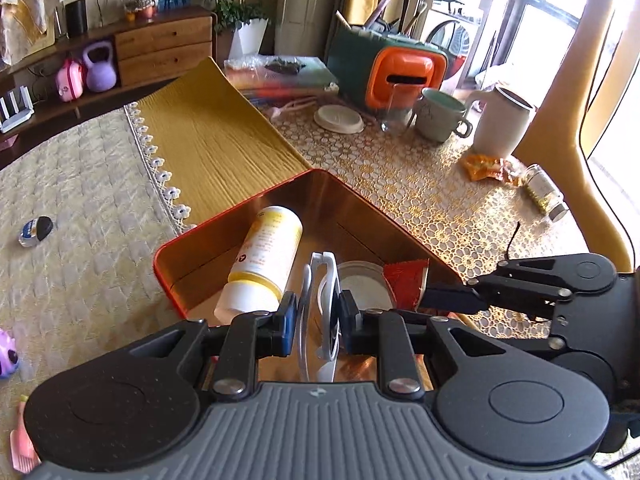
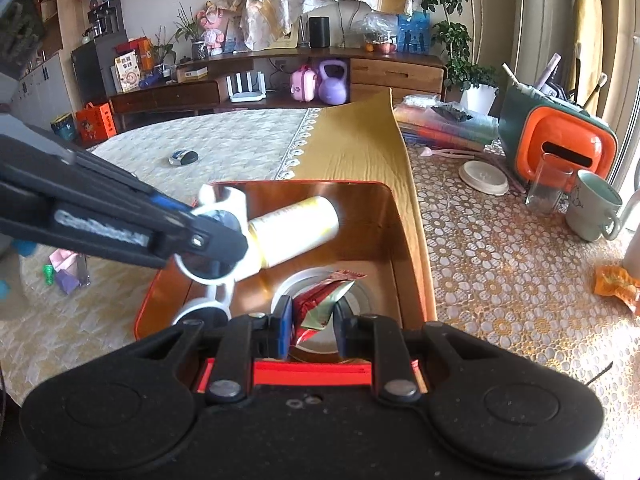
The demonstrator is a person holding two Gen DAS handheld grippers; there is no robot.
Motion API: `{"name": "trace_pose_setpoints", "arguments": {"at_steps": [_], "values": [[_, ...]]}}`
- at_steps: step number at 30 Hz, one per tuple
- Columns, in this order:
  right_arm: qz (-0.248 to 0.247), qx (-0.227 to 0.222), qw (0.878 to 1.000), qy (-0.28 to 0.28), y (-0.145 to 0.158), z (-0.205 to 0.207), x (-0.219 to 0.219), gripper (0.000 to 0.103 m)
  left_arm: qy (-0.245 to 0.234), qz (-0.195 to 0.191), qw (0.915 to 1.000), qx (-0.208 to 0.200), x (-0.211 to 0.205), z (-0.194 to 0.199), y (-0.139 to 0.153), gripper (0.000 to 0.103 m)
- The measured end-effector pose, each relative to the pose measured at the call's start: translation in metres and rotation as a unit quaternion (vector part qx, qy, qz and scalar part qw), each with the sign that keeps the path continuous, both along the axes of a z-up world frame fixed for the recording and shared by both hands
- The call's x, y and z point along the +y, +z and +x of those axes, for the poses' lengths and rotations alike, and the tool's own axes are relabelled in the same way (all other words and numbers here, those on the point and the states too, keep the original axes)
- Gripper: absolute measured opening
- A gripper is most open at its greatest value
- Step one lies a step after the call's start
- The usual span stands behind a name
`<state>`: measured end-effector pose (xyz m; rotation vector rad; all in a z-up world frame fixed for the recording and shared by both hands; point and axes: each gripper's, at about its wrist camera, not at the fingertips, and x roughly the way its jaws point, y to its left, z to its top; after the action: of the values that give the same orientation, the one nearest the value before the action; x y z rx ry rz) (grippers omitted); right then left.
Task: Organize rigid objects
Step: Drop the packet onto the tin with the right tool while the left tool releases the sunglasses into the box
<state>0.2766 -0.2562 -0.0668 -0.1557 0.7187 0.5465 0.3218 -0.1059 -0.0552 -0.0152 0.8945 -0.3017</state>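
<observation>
On the left, the left gripper [image 1: 319,312] is clamped on white-framed glasses [image 1: 320,300], held on edge above the red tin box [image 1: 170,276], their long axis running along the fingers toward the tin's far corner. Beside them a yellow bottle [image 1: 266,260] lies on its side inside the tin, white cap toward the camera. To the right, the right gripper [image 2: 312,320] pinches a red foil packet [image 2: 324,300] over a round lid [image 1: 360,284] on the tin's floor

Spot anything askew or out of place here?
Yes. A small jar lies tipped on its side on the table, beside a crumpled orange wrapper. In the tin, the yellow bottle also lies on its side.
</observation>
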Motion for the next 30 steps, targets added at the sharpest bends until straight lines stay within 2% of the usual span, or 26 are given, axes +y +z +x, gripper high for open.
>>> {"name": "trace_pose_setpoints", "arguments": {"at_steps": [9,17,21,28,30], "values": [[-0.006,0.003,1.0,0.005,-0.008,0.008,-0.001,0.02,0.003,0.03,0.9995,0.013,-0.013,0.028,-0.023,0.021],[0.008,0.018,1.0,0.01,-0.014,0.012,0.0,0.021,0.009,0.035,0.9989,0.03,-0.014,0.038,-0.039,0.022],[-0.01,0.018,1.0,0.006,-0.016,0.013,0.003,0.024,0.013,0.041,0.9984,0.038,-0.013,0.04,-0.041,0.022],[-0.009,0.02,1.0,-0.004,-0.013,0.009,-0.002,0.029,0.005,0.033,0.9978,0.057,-0.009,0.034,-0.046,0.023],[-0.006,0.02,1.0,-0.008,-0.01,0.006,-0.004,0.034,0.003,0.032,0.998,0.055,-0.008,0.03,-0.045,0.024]]}}
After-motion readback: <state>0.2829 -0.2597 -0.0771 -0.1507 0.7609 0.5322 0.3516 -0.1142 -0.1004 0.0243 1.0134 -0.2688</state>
